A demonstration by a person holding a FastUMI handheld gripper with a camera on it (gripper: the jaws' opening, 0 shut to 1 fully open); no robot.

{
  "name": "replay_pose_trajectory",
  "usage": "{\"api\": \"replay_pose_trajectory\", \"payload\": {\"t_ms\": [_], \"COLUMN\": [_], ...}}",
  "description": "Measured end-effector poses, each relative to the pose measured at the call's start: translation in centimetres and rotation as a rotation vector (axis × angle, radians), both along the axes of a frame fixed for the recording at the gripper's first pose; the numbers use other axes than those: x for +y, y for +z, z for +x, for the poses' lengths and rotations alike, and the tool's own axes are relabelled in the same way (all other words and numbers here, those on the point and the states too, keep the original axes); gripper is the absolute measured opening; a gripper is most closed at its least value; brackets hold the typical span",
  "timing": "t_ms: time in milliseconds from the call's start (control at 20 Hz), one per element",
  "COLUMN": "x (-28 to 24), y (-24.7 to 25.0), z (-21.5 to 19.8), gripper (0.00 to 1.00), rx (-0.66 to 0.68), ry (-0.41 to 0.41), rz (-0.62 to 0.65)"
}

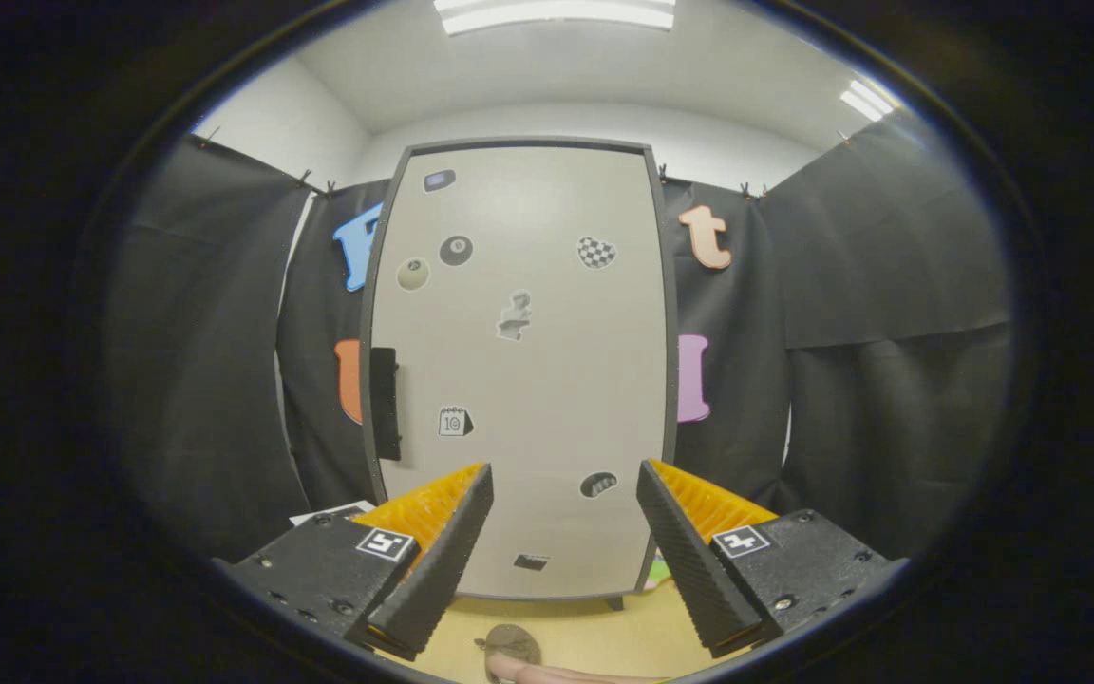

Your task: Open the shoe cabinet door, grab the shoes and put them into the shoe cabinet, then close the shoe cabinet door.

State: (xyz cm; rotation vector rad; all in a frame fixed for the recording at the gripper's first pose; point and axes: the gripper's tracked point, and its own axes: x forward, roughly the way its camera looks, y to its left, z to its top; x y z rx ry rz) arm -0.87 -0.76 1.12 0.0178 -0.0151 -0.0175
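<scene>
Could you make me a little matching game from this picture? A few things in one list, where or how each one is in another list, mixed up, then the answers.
Things:
1. shoe cabinet door
2. dark handle
3. gripper
4. checkered heart sticker

Place or state:
A. open, with nothing between its fingers
B. shut, standing upright beyond the fingers
C. high on the door, towards the side away from the handle
D. on the door's edge, above the finger on that side

Pairs: 1-B, 2-D, 3-A, 4-C
</scene>
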Motion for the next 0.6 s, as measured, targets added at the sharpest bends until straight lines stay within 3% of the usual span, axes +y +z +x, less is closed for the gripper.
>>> {"api": "replay_pose_trajectory", "payload": {"t_ms": [600], "x": [-0.38], "y": [0.33], "z": [0.00], "gripper": [0.99], "rx": [-0.003], "ry": [-0.010], "rz": [0.006]}}
